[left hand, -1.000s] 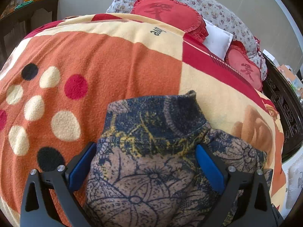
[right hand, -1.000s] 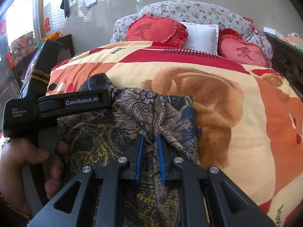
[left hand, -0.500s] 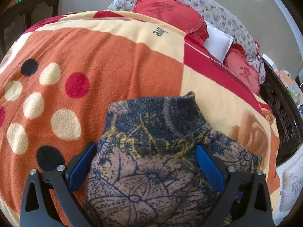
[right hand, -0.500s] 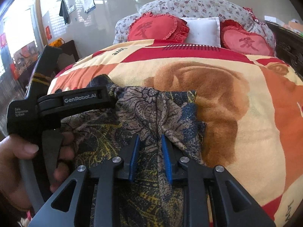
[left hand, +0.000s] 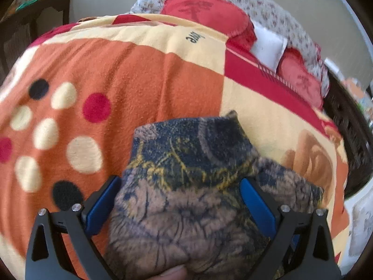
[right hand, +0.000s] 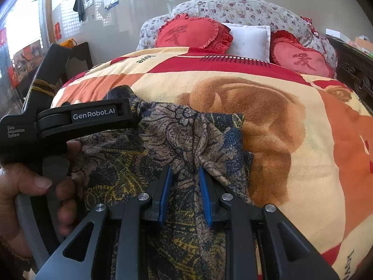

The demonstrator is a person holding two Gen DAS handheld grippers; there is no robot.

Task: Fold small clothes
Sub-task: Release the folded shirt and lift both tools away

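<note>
Patterned navy-and-tan floral knit garment (right hand: 177, 144) lies bunched, barely folded, on an orange-and-cream fleece blanket (right hand: 291, 121), right gripper (right hand: 185, 193) pinching a ridge of it, jaws just eased, left gripper (left hand: 179, 200) spread wide astride it.

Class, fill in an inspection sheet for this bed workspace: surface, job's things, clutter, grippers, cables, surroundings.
Surface: patterned blanket covering a bed.
Job's things: floral garment, bunched.
Clutter: nothing seen.
Grippers: left gripper wide open, straddling the garment; right gripper, jaws just eased apart, a fabric ridge pinched between them.
Cables: nothing seen.
Surroundings: red heart cushions, white pillow, floral pillows, dark wooden furniture.
</note>
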